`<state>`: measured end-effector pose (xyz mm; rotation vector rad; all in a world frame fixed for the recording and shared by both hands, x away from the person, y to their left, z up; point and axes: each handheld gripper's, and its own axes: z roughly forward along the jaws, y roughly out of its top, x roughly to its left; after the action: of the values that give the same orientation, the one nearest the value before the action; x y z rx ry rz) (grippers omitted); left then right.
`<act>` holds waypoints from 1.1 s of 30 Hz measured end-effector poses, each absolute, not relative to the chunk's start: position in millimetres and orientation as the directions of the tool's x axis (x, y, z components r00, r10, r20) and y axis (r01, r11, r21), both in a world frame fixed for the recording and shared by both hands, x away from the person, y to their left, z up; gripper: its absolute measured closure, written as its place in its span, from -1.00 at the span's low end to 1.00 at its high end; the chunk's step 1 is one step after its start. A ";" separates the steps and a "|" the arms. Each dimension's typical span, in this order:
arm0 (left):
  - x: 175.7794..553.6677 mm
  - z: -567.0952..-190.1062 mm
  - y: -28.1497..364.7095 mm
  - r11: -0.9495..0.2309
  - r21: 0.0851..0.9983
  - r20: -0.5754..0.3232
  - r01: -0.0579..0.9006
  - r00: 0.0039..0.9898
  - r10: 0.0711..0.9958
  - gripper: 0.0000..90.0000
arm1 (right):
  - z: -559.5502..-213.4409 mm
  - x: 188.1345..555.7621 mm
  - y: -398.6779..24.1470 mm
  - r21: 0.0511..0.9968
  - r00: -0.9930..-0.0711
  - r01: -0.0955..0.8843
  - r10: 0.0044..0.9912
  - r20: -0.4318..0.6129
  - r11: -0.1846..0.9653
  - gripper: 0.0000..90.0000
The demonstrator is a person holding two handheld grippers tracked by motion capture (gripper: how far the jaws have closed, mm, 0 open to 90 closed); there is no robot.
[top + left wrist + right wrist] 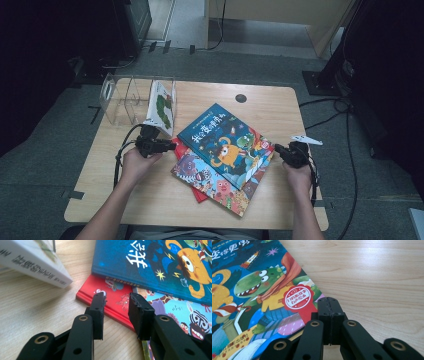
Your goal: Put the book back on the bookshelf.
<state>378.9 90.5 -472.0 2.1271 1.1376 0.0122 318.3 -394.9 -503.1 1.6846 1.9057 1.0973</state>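
My left gripper (116,303) parted, empty, at red book (112,303) edge; right gripper (329,306) closed, empty. Hardcovers stiff, glossy, likely slippery; I'd grip at spine.

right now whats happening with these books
A person at a wooden table holds a gripper in each hand. One book already stands in the clear rack. Three more lie stacked in the middle, a blue book on top and a red book at the bottom. The left gripper, jaws apart, sits at the red book's corner. The right gripper, shut, is at the blue book's edge.
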 end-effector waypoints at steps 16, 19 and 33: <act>403.1 -465.0 76.5 -0.340 0.608 -0.269 0.717 0.589 0.763 1.00 | -495.5 315.1 -379.3 0.739 -0.286 0.672 0.935 0.210 0.040 1.00; 405.8 -464.9 76.7 -0.323 0.614 -0.272 0.720 0.577 0.770 1.00 | -495.6 314.3 -378.6 0.738 -0.289 0.674 0.933 0.212 0.041 1.00; 419.2 -471.9 64.0 -0.352 0.598 -0.208 0.720 0.564 0.799 1.00 | -500.3 309.8 -381.8 0.721 -0.288 0.691 0.935 0.207 0.053 1.00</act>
<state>419.2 64.0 -471.9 2.1443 1.2109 0.1567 309.8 -381.8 -500.3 1.6402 2.0196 1.0821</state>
